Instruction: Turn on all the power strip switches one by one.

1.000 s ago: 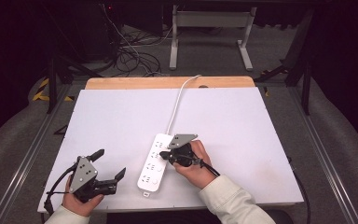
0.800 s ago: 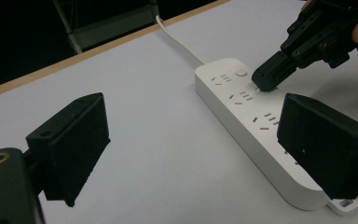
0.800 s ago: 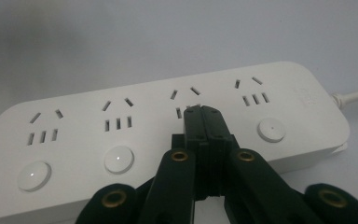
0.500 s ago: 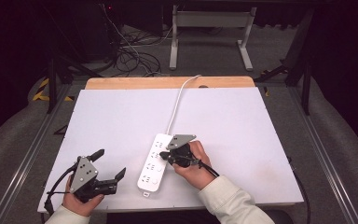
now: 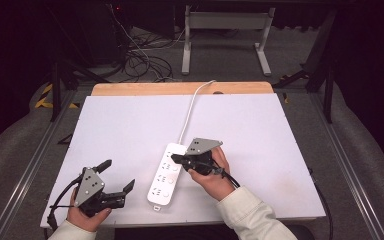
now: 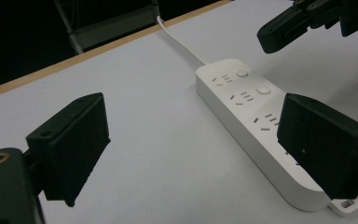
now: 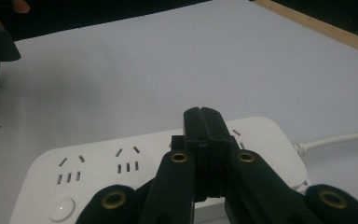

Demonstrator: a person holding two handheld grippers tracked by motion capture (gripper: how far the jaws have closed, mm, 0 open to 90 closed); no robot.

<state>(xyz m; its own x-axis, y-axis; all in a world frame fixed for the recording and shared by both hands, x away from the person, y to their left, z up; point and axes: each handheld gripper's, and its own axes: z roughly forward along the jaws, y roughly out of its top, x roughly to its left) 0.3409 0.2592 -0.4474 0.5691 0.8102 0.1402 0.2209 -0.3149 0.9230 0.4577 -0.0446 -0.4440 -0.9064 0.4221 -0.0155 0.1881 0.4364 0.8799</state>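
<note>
The power strip [image 5: 167,176] lies on the white table [image 5: 280,135], near its front edge, its cord [image 5: 190,110] running toward the back. The right gripper [image 5: 175,159] hangs over the strip's far end with its jaws pressed together and nothing between them. It looks set to press one of the round switch buttons [image 7: 61,208]; whether the tip touches the strip is hard to tell. A good press would come straight down on the button's centre, gently, so the strip does not slide. The left gripper [image 5: 117,176] rests wide open and empty just left of the strip, well placed to steady it. No containers are on the table.
</note>
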